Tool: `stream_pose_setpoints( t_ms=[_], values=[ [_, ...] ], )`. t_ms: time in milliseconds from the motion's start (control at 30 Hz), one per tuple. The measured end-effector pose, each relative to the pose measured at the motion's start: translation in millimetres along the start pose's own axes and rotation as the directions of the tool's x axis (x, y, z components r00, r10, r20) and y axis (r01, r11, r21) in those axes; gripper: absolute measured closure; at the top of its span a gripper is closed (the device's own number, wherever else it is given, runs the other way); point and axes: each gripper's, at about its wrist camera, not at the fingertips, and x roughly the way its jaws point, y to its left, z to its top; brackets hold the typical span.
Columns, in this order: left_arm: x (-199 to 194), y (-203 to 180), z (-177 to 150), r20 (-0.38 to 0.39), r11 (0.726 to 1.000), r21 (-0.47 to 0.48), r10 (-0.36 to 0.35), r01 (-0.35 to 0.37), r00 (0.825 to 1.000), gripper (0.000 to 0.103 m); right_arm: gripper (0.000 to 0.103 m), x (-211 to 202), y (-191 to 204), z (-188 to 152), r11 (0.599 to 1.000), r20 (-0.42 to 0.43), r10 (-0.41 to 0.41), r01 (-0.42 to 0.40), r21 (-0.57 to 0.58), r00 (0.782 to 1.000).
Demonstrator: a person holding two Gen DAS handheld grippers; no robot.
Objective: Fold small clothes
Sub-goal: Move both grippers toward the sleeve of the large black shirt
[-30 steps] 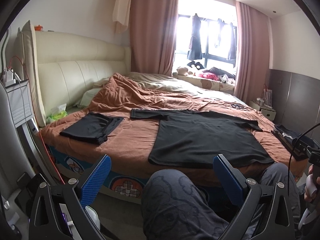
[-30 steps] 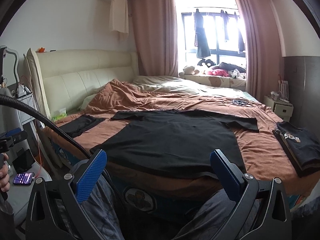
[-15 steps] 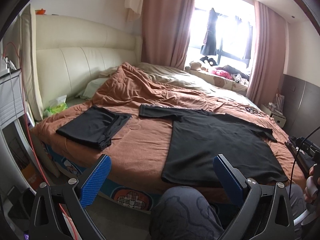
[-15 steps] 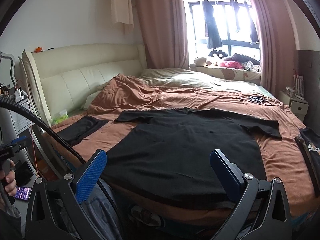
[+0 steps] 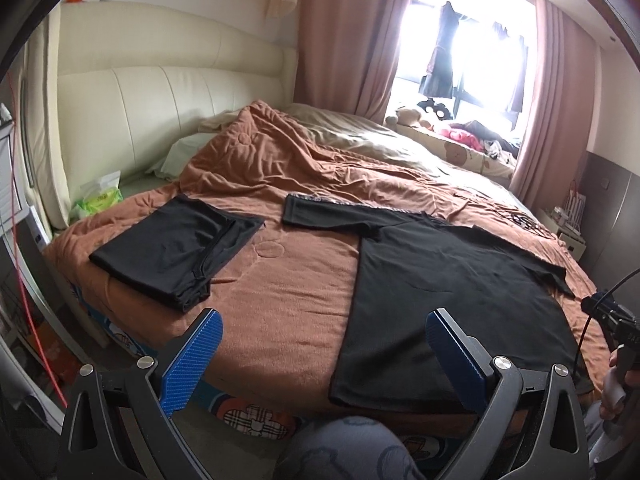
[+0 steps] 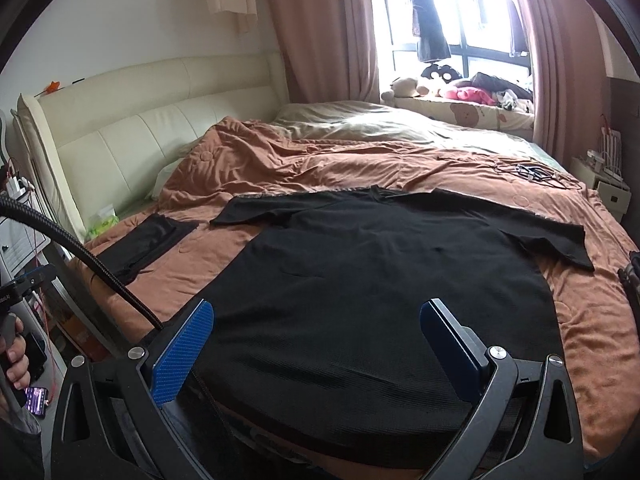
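Our fingers stand wide apart on both tools, gripping nothing: the left gripper (image 5: 322,346) hangs over the near edge of the bed, the right gripper (image 6: 318,340) above the hem of the shirt. Ahead of both pairs of blue pads spreads the brown blanket (image 5: 280,280), rumpled toward the cream headboard (image 5: 160,92). On it, straight ahead of our right fingers and off the right pad of our left, lies the black T-shirt (image 6: 380,280), spread flat with both sleeves out. Beyond our left finger and well apart from the shirt rests a folded black garment (image 5: 172,252). Farther left of that sits a green tissue pack (image 5: 98,202).
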Motion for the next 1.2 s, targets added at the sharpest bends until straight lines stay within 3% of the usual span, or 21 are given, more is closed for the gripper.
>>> stream_pose_setpoints(
  t_ms=[433,1200],
  values=[
    [75.8,18.5,27.1,-0.06,0.997,-0.068,0.014,-0.018,0.998,0.004,0.0,77.1,-14.9,59.1,1.0,-0.084,0.015,-0.016,-0.006,0.996],
    [224.2,49.2,69.6,-0.193,0.992,-0.126,-0.008,-0.016,0.981,0.016,0.0,225.4,-19.3,110.8,0.998,-0.217,0.041,-0.051,-0.039,0.975]
  ],
)
